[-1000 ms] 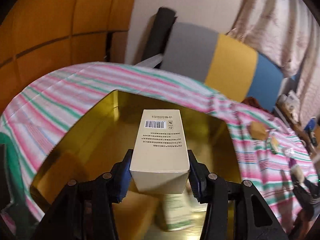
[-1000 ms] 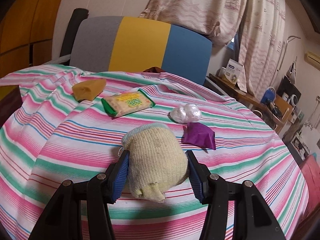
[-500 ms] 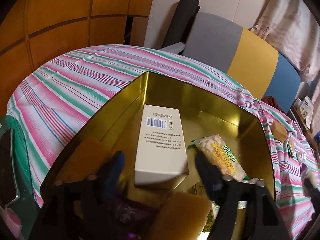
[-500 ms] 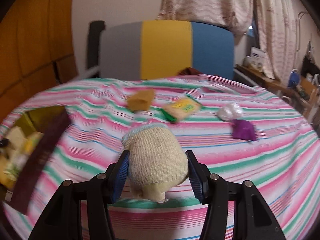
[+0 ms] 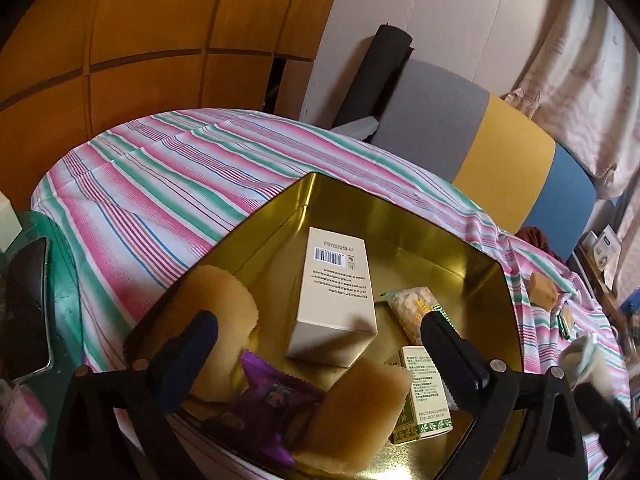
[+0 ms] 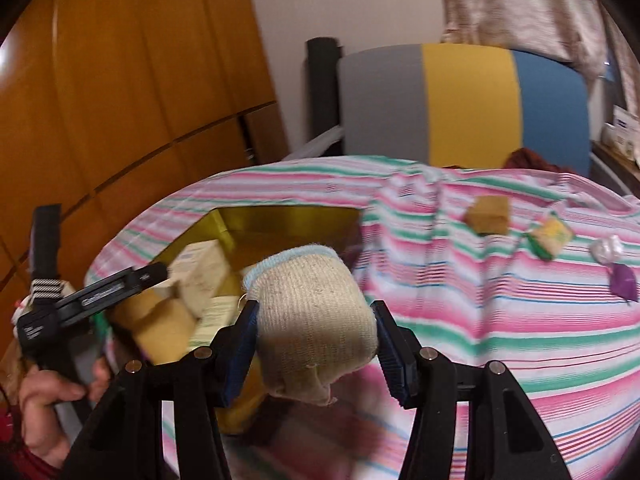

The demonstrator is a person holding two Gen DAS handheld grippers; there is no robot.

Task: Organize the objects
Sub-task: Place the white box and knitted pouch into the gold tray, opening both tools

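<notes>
Left gripper [image 5: 320, 354]: I see its jaws have just been opening and stand spread wide, nothing pinched.
Cream cardboard box with barcode [image 5: 336, 296]: lies flat in my gold metal tin [image 5: 452, 240], between the spread fingers.
Right gripper [image 6: 314, 346]: I have it pinching a rolled beige knitted sock [image 6: 316, 320], beside the tin.
Striped cloth [image 6: 500, 320]: carries a tan sponge block [image 6: 488, 220] and a purple wrapper [image 6: 624, 282].

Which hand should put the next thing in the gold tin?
Probably the right. The right gripper already holds the rolled sock beside the gold tin; the left gripper has just opened, empty, above the cream box.
</notes>
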